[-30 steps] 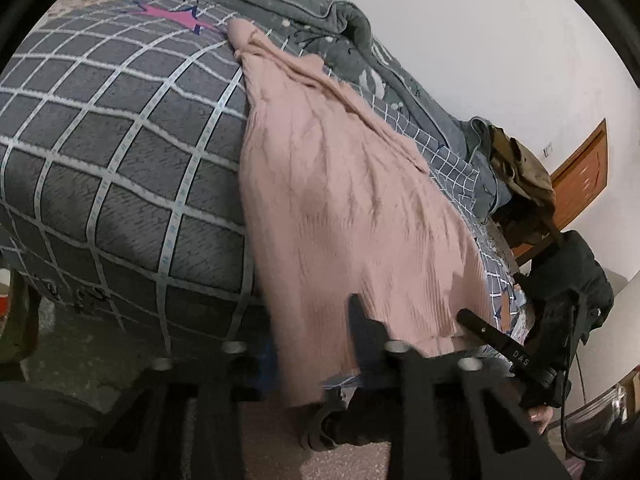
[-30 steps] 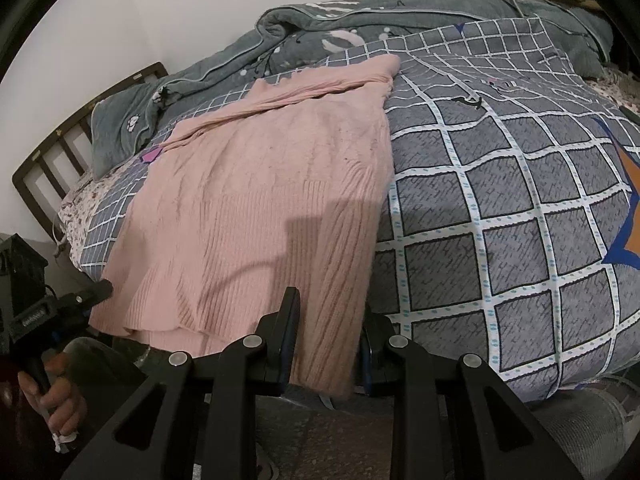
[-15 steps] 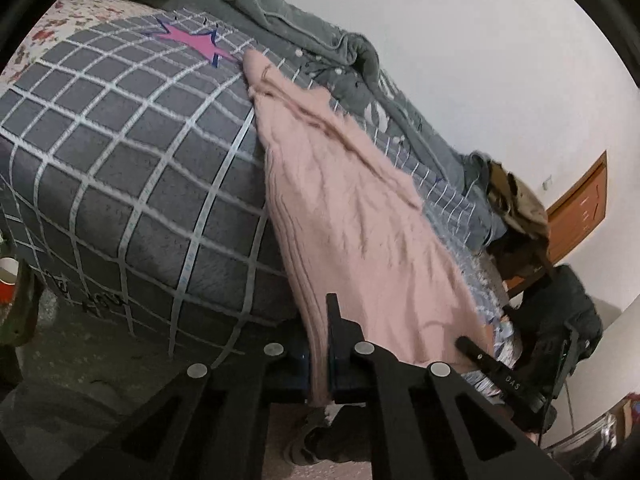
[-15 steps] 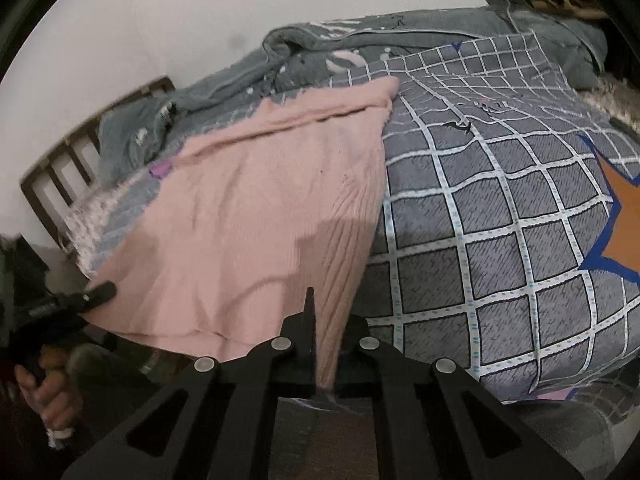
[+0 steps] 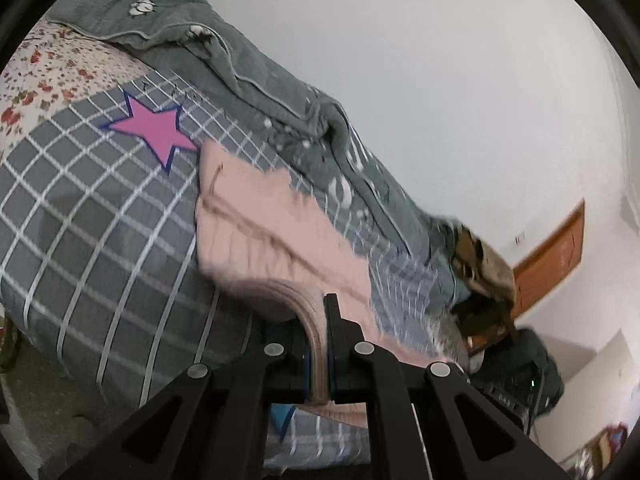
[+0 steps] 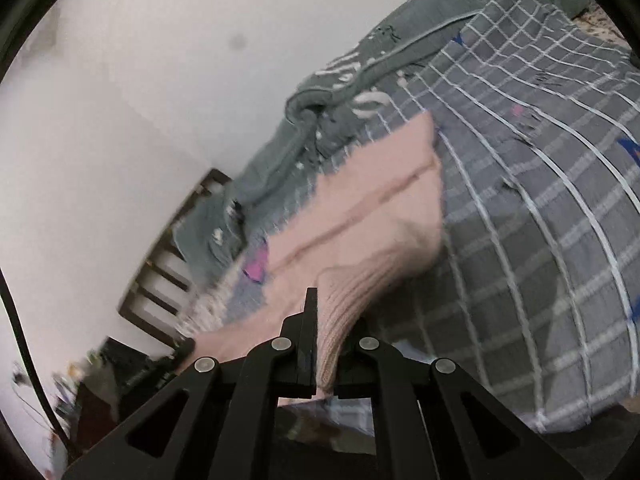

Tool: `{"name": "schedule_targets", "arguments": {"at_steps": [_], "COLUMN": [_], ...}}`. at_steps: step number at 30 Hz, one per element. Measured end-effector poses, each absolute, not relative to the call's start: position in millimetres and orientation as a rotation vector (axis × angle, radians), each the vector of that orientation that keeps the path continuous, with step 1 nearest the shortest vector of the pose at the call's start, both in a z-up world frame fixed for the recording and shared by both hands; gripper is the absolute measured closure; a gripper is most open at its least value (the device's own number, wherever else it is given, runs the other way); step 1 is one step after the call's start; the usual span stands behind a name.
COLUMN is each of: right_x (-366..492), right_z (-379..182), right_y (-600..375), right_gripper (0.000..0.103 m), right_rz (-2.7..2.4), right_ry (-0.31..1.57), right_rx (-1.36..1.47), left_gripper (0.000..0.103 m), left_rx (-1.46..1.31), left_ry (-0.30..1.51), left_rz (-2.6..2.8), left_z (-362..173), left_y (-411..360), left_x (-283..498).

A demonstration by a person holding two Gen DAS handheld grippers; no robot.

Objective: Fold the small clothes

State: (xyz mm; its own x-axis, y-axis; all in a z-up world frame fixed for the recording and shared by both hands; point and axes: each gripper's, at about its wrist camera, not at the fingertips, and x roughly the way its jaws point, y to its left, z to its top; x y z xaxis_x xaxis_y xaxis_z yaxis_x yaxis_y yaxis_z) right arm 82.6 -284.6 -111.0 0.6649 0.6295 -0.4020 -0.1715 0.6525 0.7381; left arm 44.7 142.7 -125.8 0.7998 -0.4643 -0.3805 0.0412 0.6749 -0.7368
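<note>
A pink knit sweater (image 5: 260,236) lies on a bed with a grey checked cover (image 5: 80,220). My left gripper (image 5: 318,344) is shut on the ribbed hem at the sweater's left corner and holds it lifted above the bed. My right gripper (image 6: 326,344) is shut on the ribbed hem at the right corner of the same sweater (image 6: 372,216), also lifted. The hem curves up from the bed into both grippers. The far part of the sweater still rests on the checked cover (image 6: 540,200).
A rumpled grey quilt (image 5: 248,64) lies along the wall behind the sweater. A dark slatted headboard (image 6: 168,280) stands at the bed's left end. A brown garment pile (image 5: 480,264), a dark chair and an orange door (image 5: 556,248) are to the right.
Both grippers closed on the sweater's bottom hem and lifted it up and forward over the bed. The lower half of the sweater has risen off the bed's edge.
</note>
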Motion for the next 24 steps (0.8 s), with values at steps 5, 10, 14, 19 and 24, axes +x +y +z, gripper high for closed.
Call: {"name": "schedule_targets", "arguments": {"at_steps": [5,10,14,19,24], "right_x": [127,180,226,288,343], "right_z": [-79,-70,-73,-95,-123], "right_y": [-279,-279,-272,-262,-253], "right_gripper": [0.098,0.098,0.098,0.098,0.098], "right_rz": [0.504,0.509,0.498,0.47,0.432], "right_ry": [0.659,0.651,0.651,0.697,0.75], "right_rx": [0.73,0.769,0.744,0.71,0.637], "left_gripper": [0.097,0.097,0.097,0.097,0.097], "left_rx": [-0.818,-0.84,-0.842,-0.884,-0.901], "left_ry": [0.589,0.579,0.578,0.609,0.646], "left_rz": [-0.216,-0.158,-0.13,-0.106,-0.12], "left_z": [-110,-108,-116,-142,-161], "left_y": [149,152,153,160,166], "left_x": [88,145,183,243,297]}}
